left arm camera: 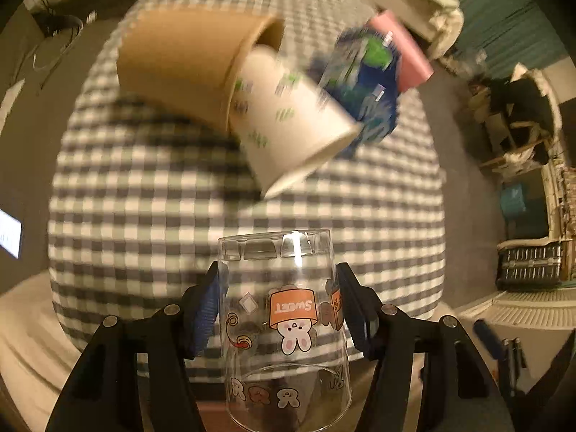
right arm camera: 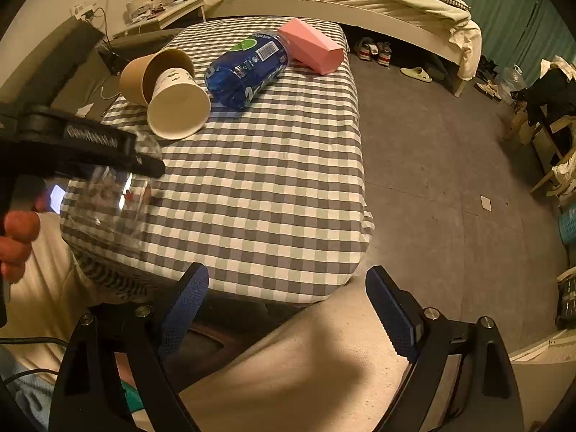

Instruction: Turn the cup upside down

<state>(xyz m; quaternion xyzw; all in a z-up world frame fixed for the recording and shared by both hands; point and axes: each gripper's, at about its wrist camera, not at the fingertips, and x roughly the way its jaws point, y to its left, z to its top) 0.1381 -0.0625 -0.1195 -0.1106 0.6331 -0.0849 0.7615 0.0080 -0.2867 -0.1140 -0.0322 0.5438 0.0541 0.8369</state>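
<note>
In left view, claw (left arm camera: 282, 309) grips inverted cup (left arm camera: 288, 324).

A checkered table (right arm camera: 273, 194) is carrying everything. Lying on it are a brown cup (right arm camera: 135, 77), a white cup (right arm camera: 178, 106), a blue bottle (right arm camera: 244, 68) and a pink box (right arm camera: 313, 50).

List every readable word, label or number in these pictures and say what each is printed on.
"SWEET": on the orange box printed on the clear glass cup, seen upside down.
Blue bottle: large white lettering, small print and a barcode, all unreadable.
White paper cup: green marks, too small to read.
Pink box: no text visible.
</note>
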